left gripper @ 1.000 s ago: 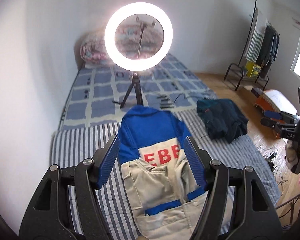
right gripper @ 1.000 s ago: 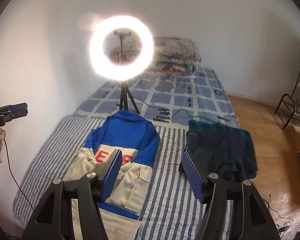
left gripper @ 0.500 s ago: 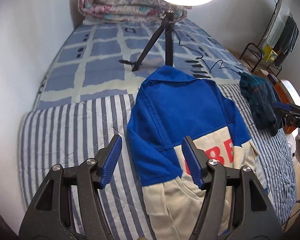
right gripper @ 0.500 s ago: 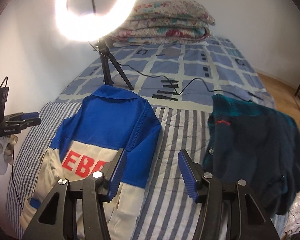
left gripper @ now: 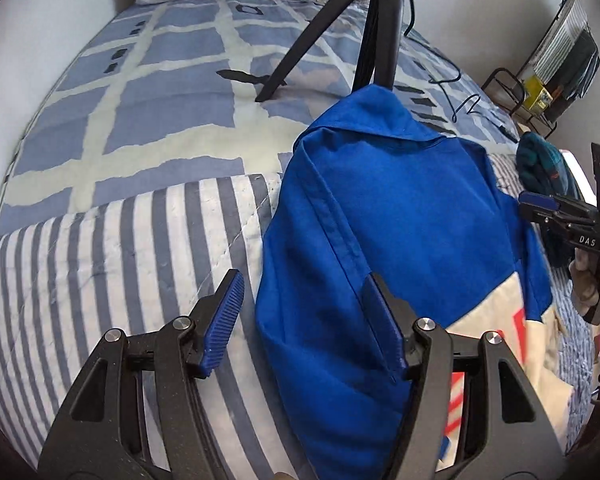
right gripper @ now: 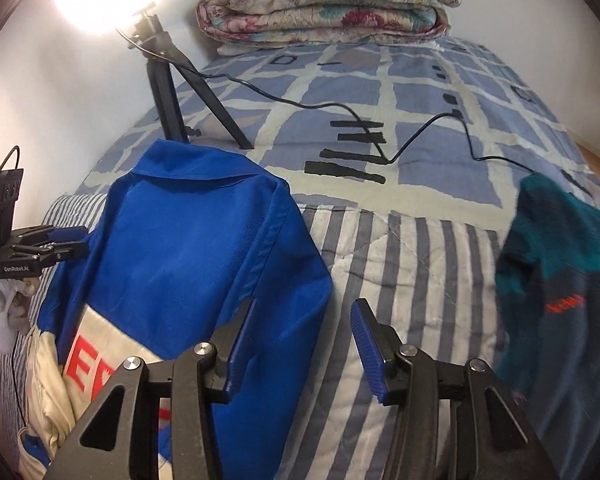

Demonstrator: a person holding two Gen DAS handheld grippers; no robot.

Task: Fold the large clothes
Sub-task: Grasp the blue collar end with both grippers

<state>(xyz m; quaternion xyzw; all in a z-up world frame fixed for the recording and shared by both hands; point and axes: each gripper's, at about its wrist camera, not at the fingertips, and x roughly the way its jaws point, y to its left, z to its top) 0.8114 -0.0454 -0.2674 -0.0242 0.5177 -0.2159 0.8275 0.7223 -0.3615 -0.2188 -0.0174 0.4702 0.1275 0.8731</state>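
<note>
Since half a second ago I have brought both tongs lower and closer: my left tongs (left gripper: 302, 320) gape wide over the left edge of the blue-and-cream jacket (left gripper: 384, 220), and my right tongs (right gripper: 302, 344) gape wide over its right edge, both empty. The jacket lies back-up on the striped quilt (left gripper: 100, 280) of the bed, sleeves folded under, red letters across the cream panel, collar toward the tripod (right gripper: 168, 92).

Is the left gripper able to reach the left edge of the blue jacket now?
Probably yes. The left gripper is open, its fingers astride the blue jacket edge on the striped quilt, with nothing between.
</note>
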